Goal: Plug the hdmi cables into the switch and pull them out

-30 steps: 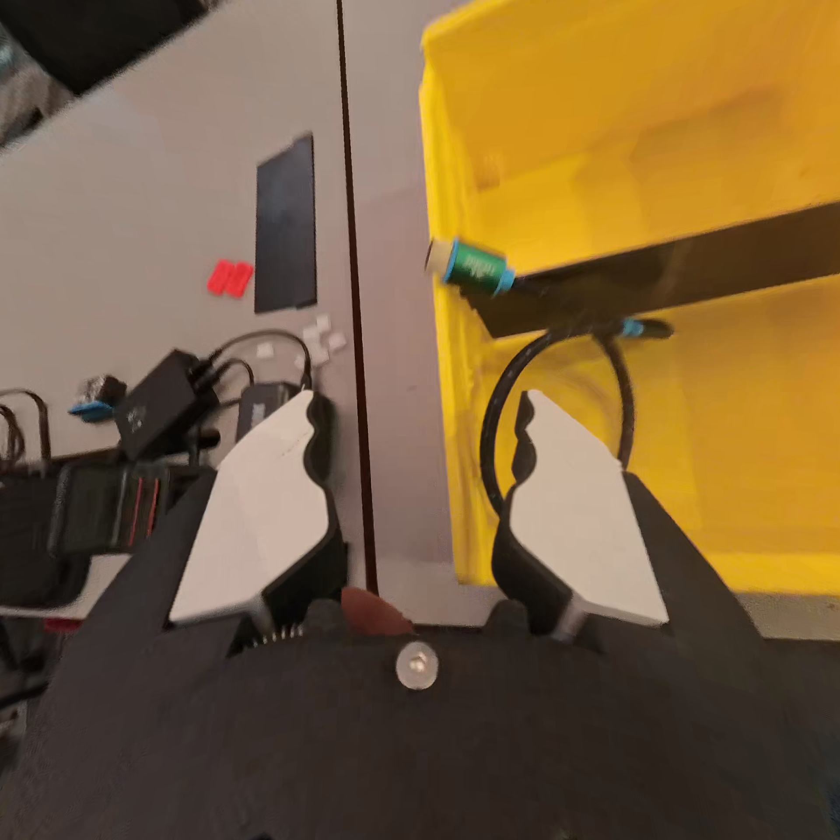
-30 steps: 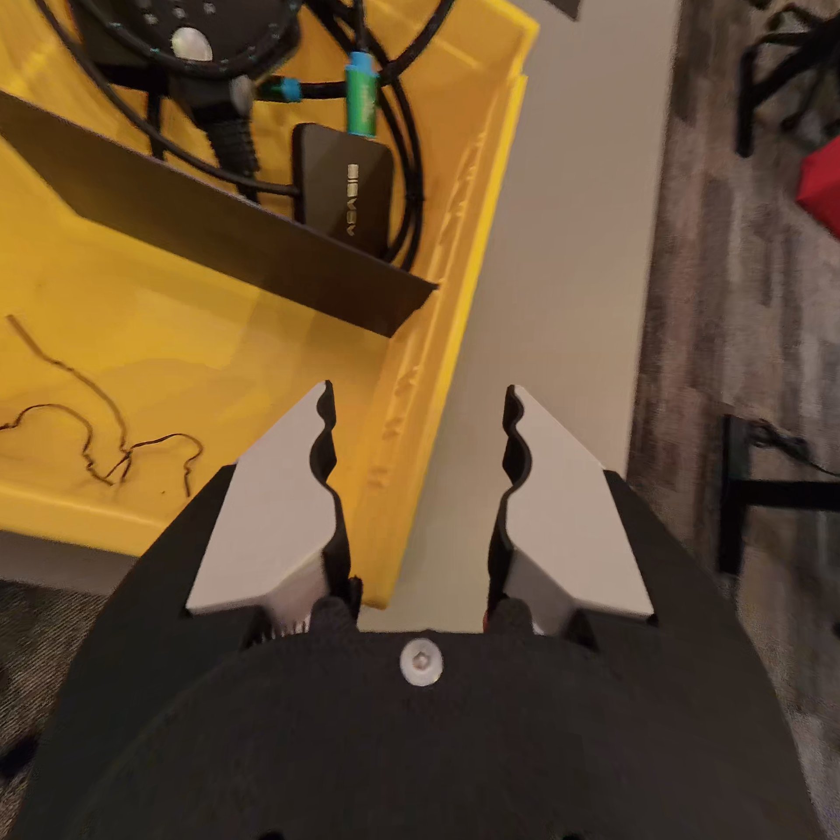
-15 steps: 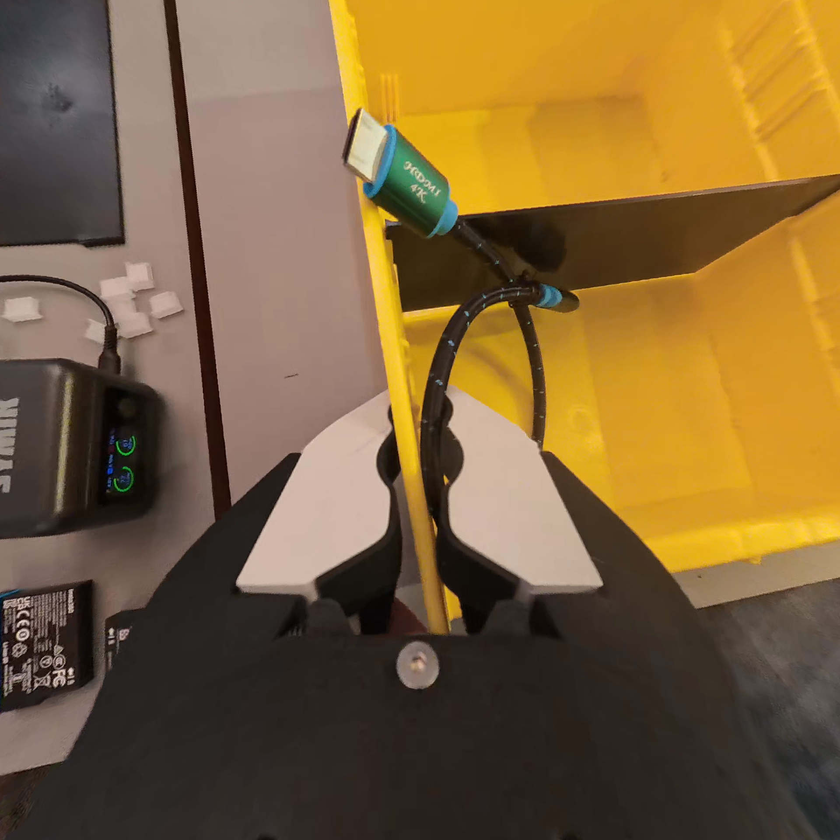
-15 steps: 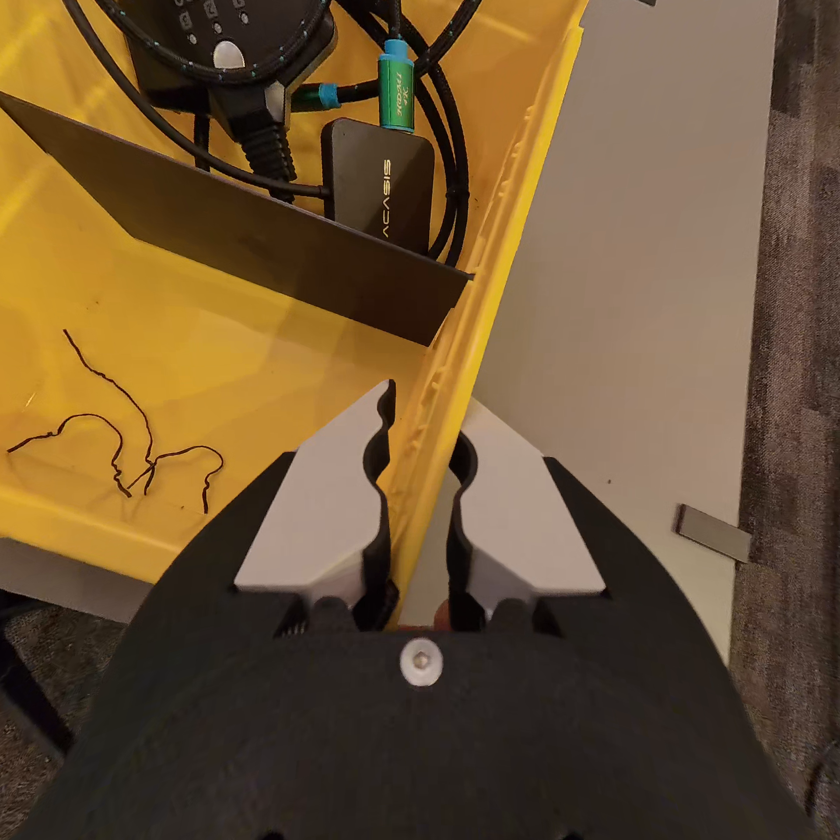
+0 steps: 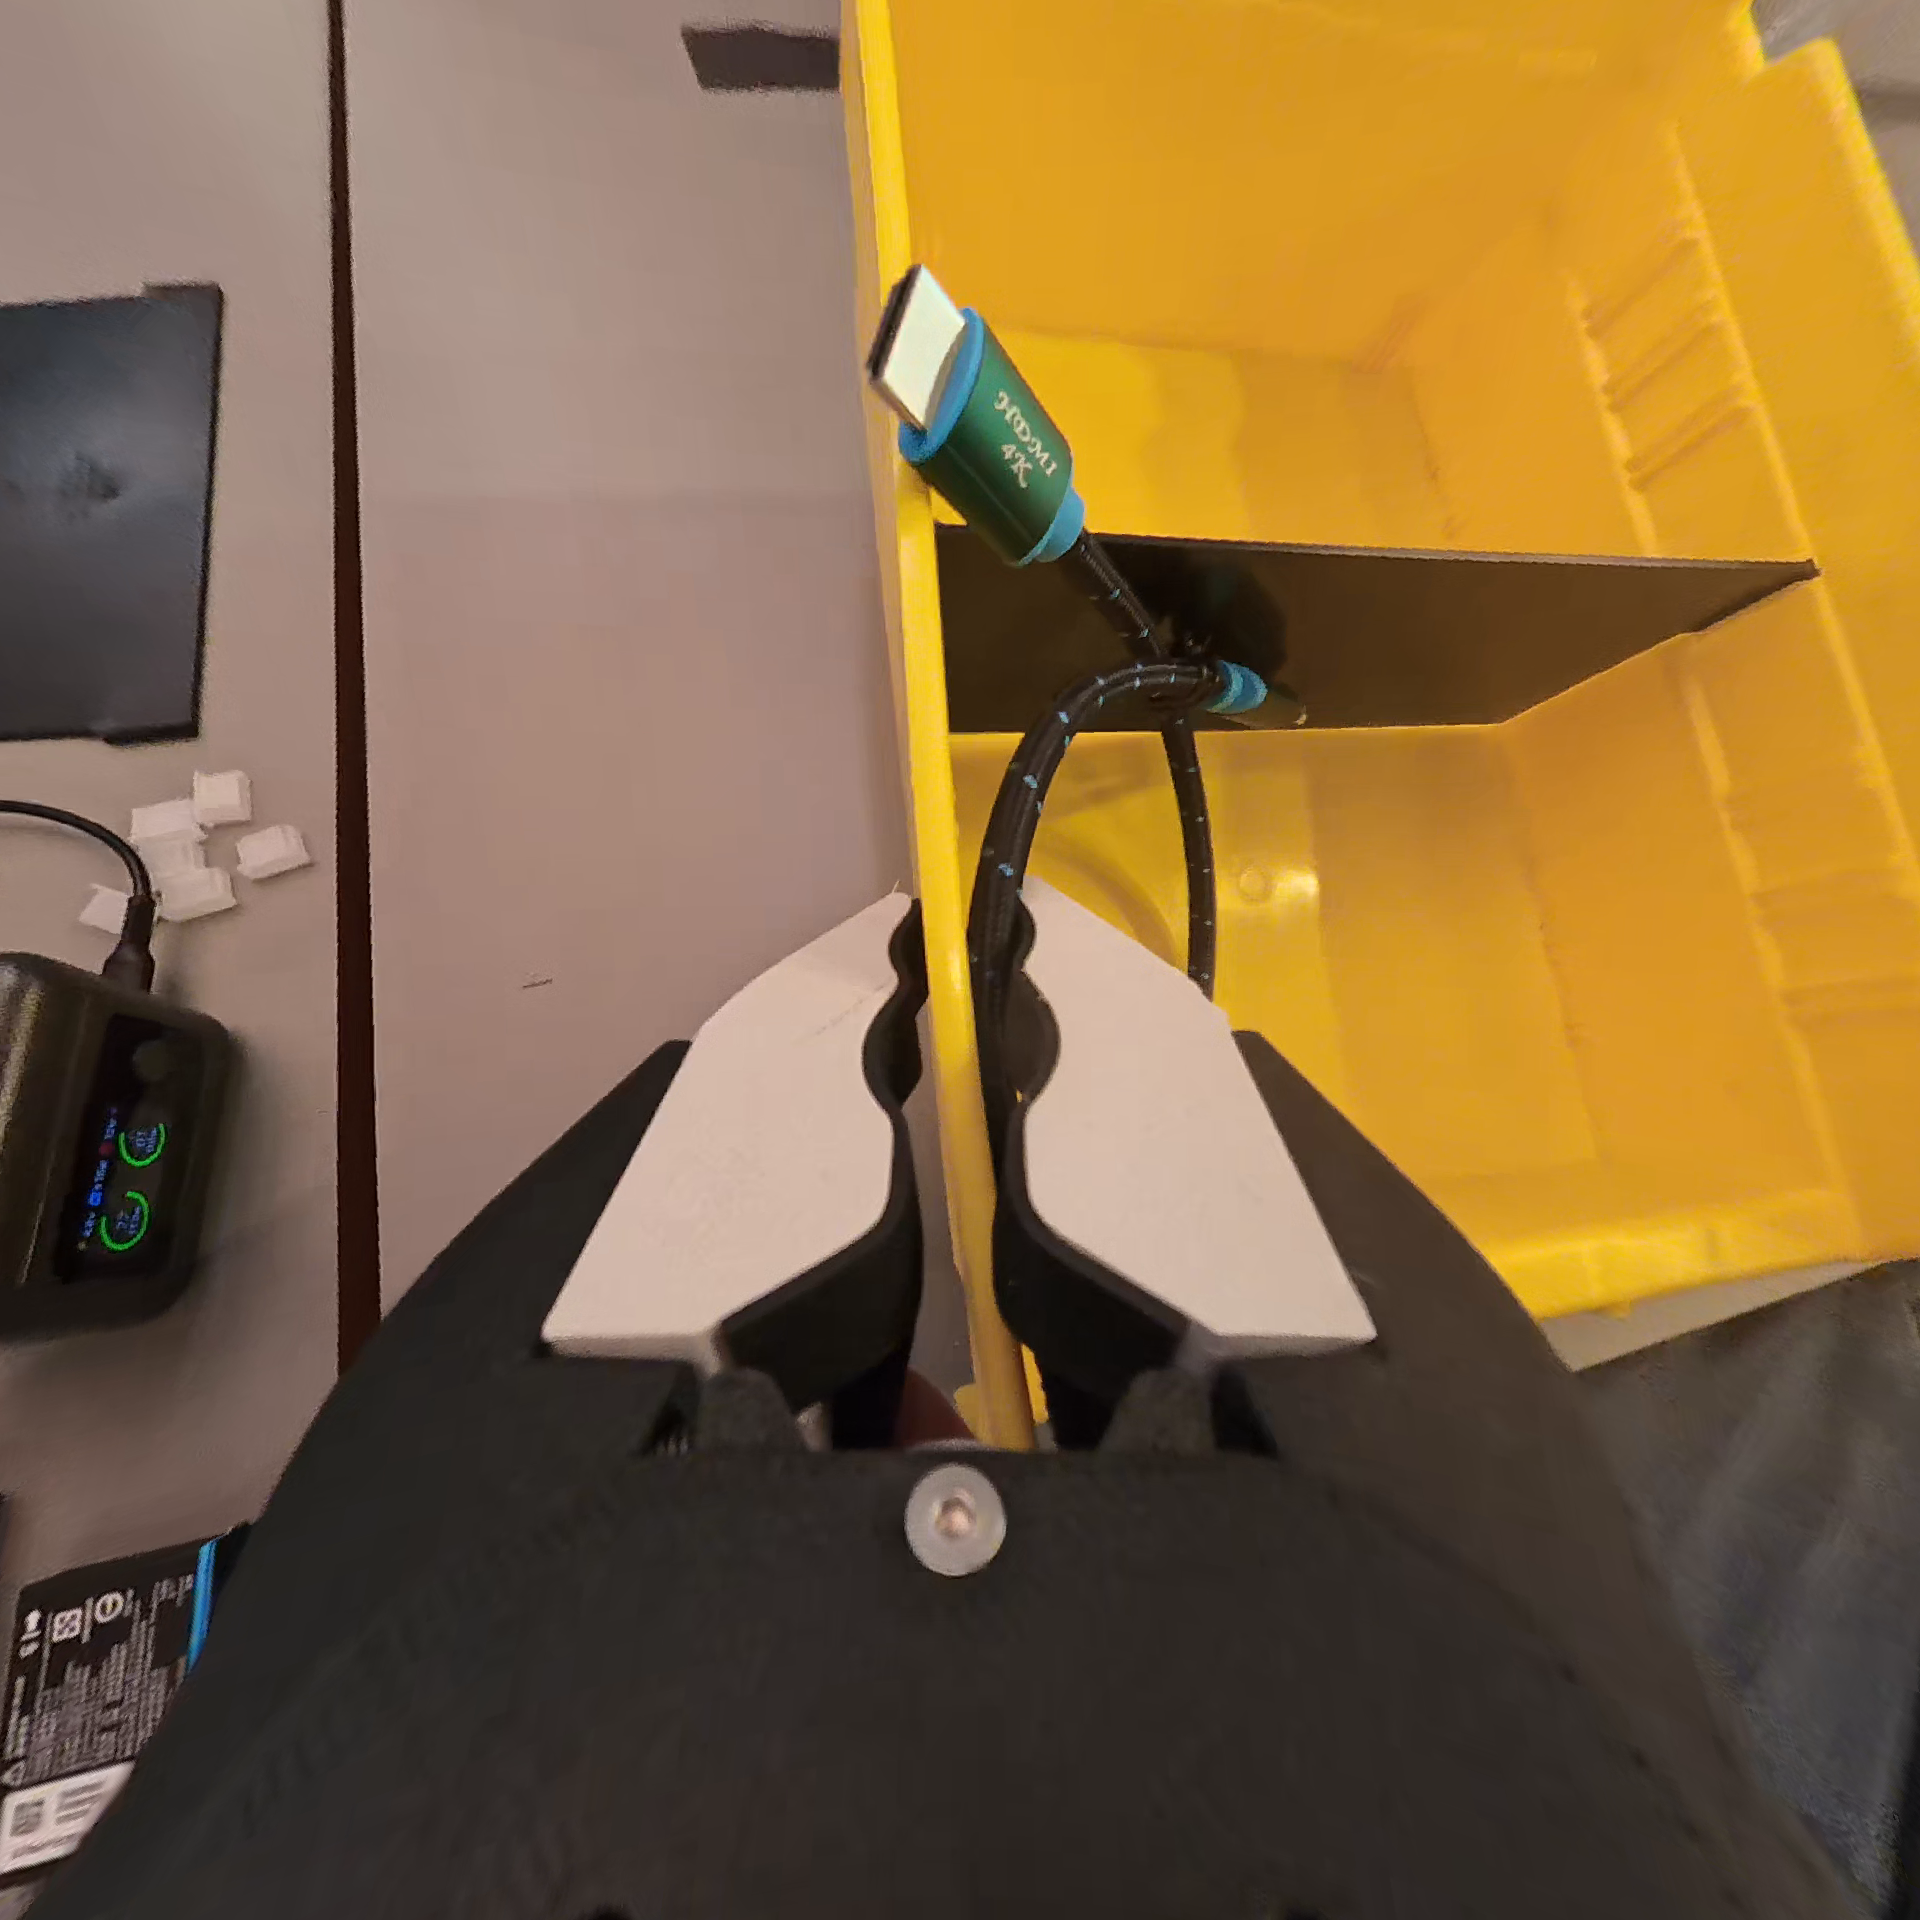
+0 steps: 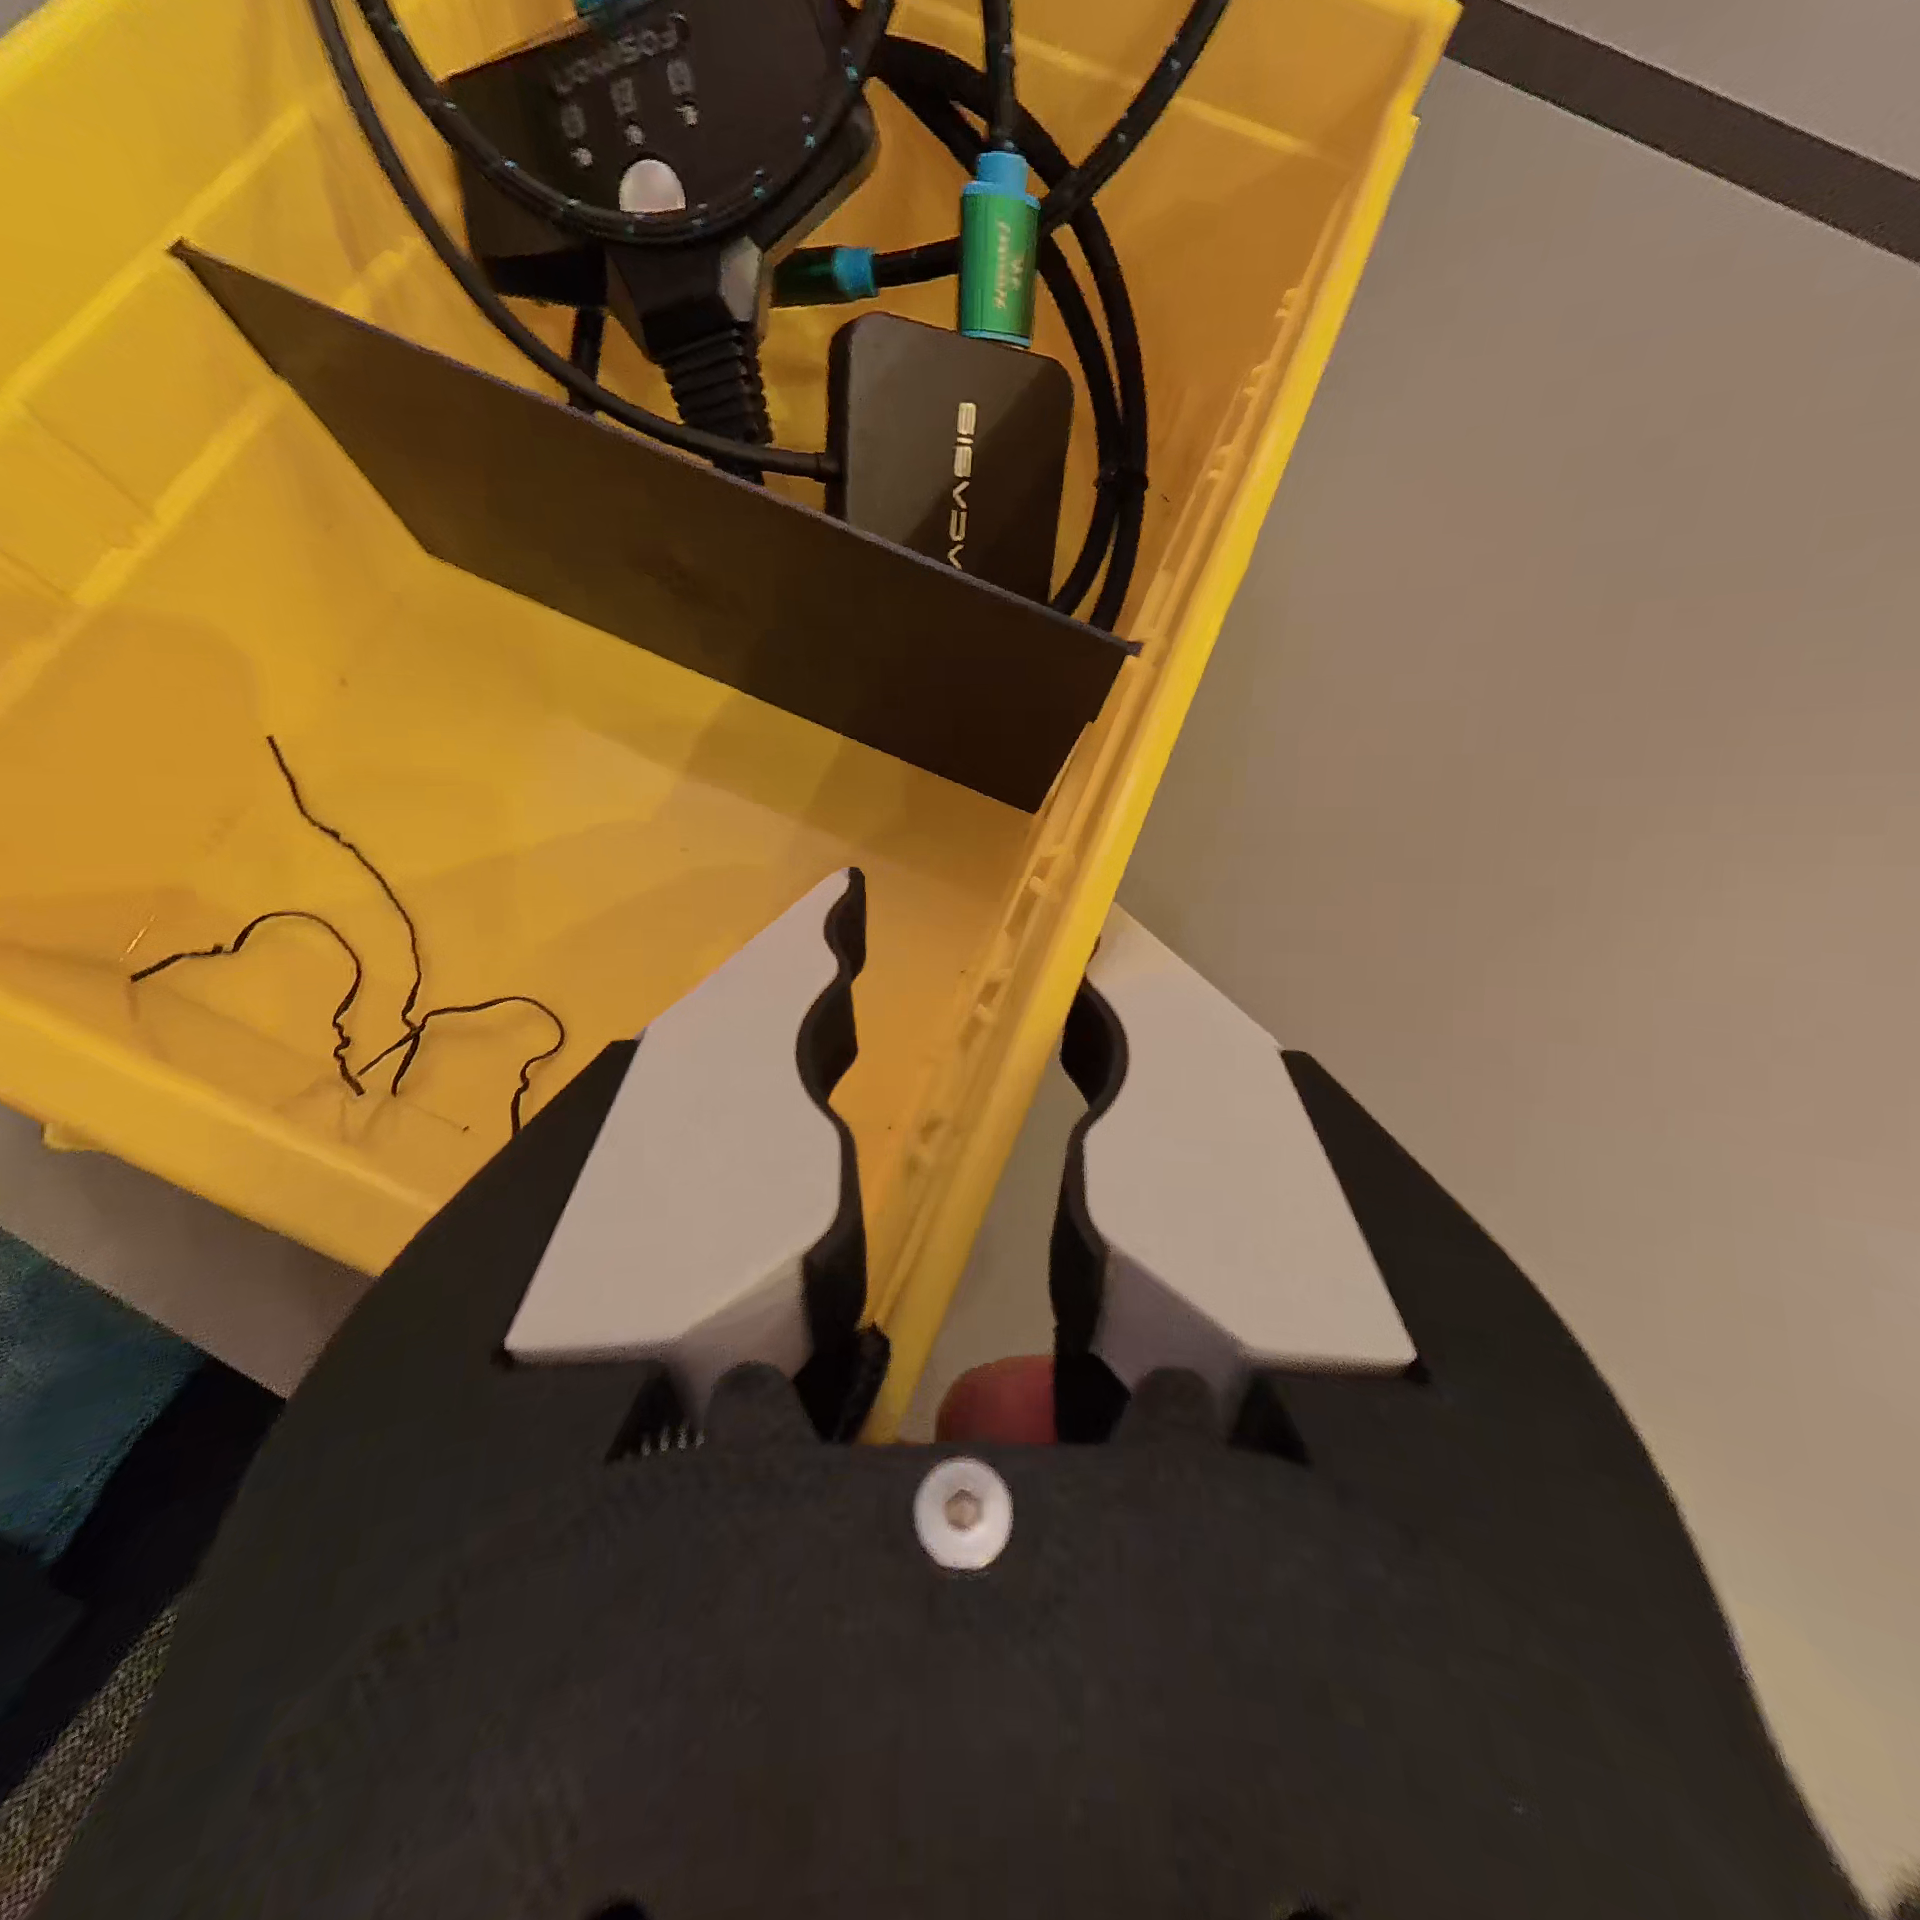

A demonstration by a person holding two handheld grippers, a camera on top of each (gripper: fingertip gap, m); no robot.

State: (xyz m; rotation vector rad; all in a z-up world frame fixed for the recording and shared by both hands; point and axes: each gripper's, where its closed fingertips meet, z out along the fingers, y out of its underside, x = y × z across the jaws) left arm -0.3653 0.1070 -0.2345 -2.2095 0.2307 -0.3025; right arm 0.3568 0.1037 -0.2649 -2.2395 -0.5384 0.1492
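Grey tabletop [image 5: 623, 520] bears a yellow bin [image 6: 260, 623], both grippers' jaws clamped astride its walls.

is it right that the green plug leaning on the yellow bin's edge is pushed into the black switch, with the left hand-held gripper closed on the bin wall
Not quite. In the left wrist view the green plug leans on the yellow bin with its metal tip bare, plugged into nothing. The left hand-held gripper is closed on the bin wall.
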